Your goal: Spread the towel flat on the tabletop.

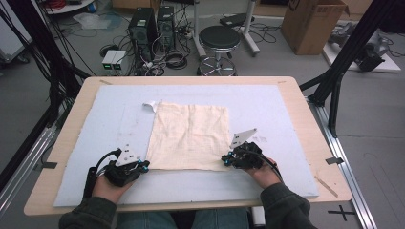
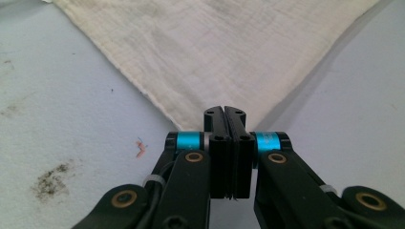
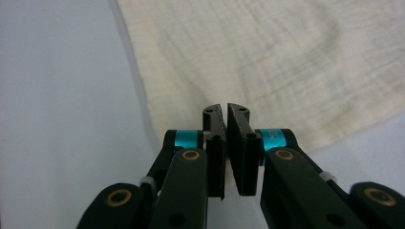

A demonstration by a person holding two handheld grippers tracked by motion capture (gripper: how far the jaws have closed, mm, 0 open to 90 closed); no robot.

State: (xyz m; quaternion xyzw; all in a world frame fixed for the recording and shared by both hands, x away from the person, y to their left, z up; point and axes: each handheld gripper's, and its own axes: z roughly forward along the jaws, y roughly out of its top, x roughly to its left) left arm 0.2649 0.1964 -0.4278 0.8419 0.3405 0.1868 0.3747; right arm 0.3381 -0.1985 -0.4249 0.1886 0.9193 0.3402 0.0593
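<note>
Cloth (image 1: 188,136): cream, thin, limp; I judge it light, best pinched at near corners.
Left gripper (image 2: 224,112): clamped on a corner.
Right gripper (image 3: 225,109): clamped on the other.

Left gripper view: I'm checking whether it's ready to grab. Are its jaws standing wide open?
No, the left gripper has its jaws pressed together at the corner of the cream cloth.
</note>
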